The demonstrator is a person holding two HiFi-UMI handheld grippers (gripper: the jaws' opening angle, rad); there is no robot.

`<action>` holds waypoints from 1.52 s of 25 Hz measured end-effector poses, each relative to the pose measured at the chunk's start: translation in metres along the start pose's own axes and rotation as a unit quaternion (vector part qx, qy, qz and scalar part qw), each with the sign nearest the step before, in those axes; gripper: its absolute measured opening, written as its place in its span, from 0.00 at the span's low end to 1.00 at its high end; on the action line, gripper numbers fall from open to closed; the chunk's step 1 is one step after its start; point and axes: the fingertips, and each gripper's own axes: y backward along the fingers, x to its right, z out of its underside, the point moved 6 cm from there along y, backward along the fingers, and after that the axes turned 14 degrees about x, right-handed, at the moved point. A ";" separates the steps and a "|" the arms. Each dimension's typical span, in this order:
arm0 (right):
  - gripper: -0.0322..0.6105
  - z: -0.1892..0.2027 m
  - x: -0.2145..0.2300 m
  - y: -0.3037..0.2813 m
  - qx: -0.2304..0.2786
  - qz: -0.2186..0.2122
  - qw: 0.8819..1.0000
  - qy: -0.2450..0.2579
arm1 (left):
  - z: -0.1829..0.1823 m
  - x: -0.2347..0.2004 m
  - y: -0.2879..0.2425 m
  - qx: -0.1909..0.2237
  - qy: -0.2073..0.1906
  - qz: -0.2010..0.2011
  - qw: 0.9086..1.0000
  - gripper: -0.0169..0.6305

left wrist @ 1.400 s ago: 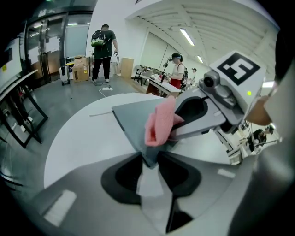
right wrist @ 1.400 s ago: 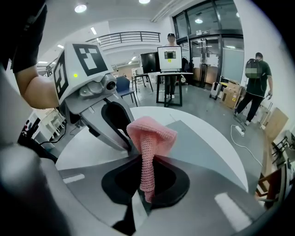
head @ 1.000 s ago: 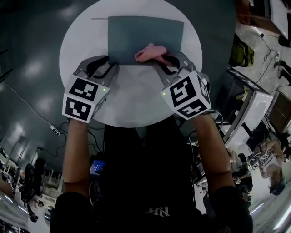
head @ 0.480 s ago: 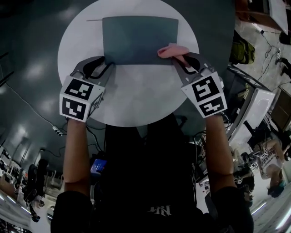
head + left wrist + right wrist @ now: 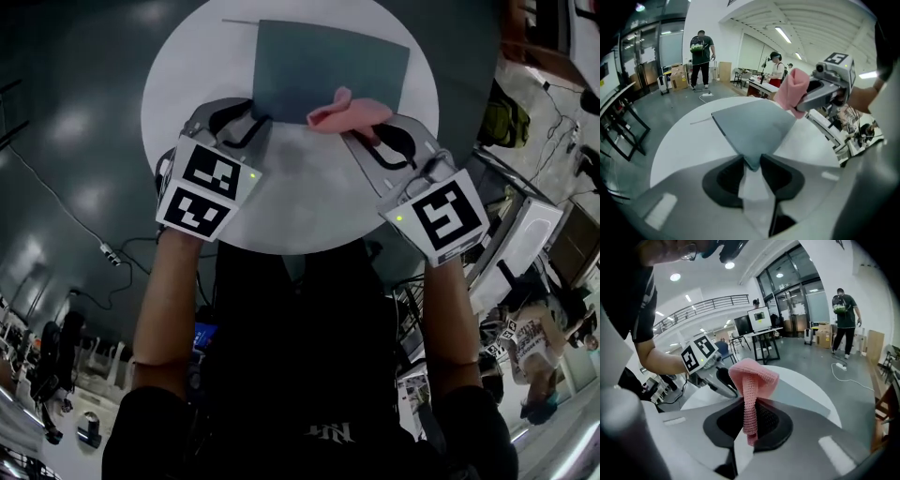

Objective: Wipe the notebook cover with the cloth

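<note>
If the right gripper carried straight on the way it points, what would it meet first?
Probably the notebook, near its front edge, with the pink cloth in the right gripper touching first. Height above it is unclear.

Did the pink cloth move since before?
Yes. Measured against the notebook, the pink cloth in the right gripper went out to the near right corner and has come back toward the middle of the near edge.
</note>
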 end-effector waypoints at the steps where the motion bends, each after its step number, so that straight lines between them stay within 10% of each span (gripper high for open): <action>1: 0.09 -0.004 -0.006 -0.013 0.000 -0.013 1.000 -0.002 | 0.000 0.001 -0.001 0.001 -0.001 0.002 1.000 0.19; 14: 0.09 -0.005 -0.044 -0.116 -0.068 -0.125 0.990 0.006 | 0.009 -0.001 0.008 -0.003 -0.076 0.009 0.997 0.22; 38: 0.09 0.046 0.019 -0.010 -0.099 -0.054 0.994 -0.013 | -0.004 0.007 -0.006 -0.060 -0.096 0.011 0.994 0.22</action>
